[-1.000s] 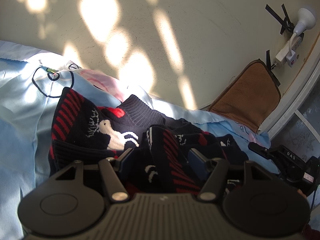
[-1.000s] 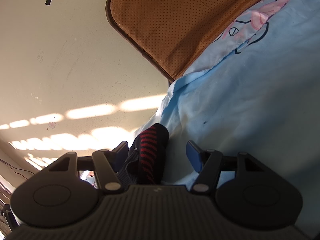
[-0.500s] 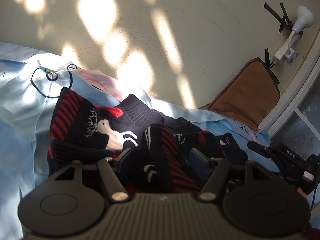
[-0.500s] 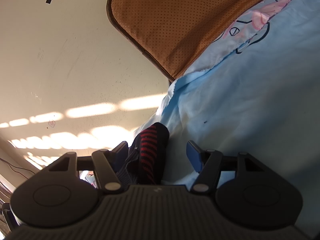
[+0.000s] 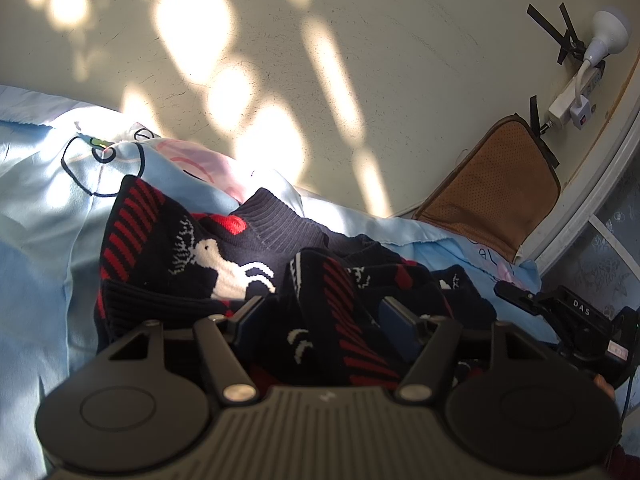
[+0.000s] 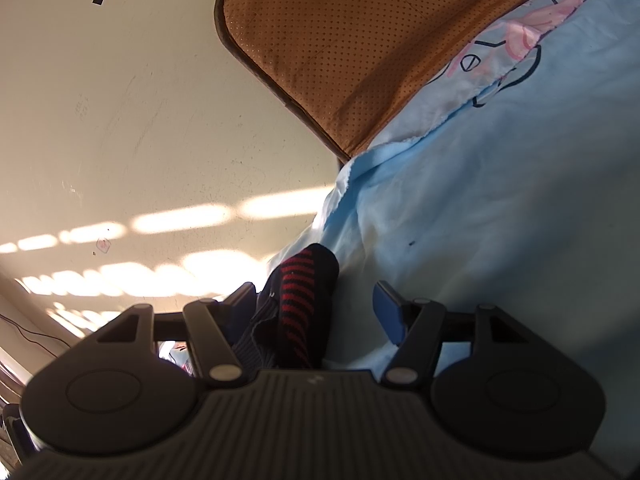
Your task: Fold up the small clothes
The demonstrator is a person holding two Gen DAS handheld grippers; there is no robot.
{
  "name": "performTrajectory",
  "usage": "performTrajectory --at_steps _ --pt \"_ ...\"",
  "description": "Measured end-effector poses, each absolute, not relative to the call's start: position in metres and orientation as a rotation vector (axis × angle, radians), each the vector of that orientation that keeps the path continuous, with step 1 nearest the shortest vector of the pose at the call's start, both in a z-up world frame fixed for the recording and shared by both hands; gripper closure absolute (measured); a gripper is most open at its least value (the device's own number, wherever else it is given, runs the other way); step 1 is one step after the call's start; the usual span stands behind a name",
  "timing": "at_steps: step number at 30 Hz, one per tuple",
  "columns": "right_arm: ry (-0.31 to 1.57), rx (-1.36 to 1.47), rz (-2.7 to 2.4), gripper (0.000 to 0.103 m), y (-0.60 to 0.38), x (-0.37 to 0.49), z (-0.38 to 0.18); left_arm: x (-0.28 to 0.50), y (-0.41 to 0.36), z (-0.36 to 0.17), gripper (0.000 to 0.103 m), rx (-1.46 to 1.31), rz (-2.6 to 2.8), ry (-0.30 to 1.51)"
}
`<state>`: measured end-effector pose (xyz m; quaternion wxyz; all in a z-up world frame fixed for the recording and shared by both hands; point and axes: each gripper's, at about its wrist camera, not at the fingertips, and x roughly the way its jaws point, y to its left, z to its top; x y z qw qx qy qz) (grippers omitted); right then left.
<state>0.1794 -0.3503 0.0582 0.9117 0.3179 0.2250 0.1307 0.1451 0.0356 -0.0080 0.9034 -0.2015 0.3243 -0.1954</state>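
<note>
left gripper [image 5: 324, 316] jaws parted astride sweater [image 5: 192, 256]

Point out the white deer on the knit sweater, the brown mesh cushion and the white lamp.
white deer [image 5: 230, 276], left wrist view, on its body.
brown mesh cushion [image 6: 352, 40], right wrist view, on its dotted face.
white lamp [image 5: 610, 32], left wrist view, on its shade.

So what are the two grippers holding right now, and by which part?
Both grippers, left and right, stand open with folds of the dark red-striped sweater between their fingers. Neither visibly pinches it, so nothing is clearly held.
</note>
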Motion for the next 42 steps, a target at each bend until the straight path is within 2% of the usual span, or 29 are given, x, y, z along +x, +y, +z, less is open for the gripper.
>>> performTrajectory --at_steps 42 --pt "0.46 0.654 0.265 0.036 -0.347 0.1773 0.0578 0.1447 0.0351 -0.0078 0.039 -0.414 -0.405 0.67"
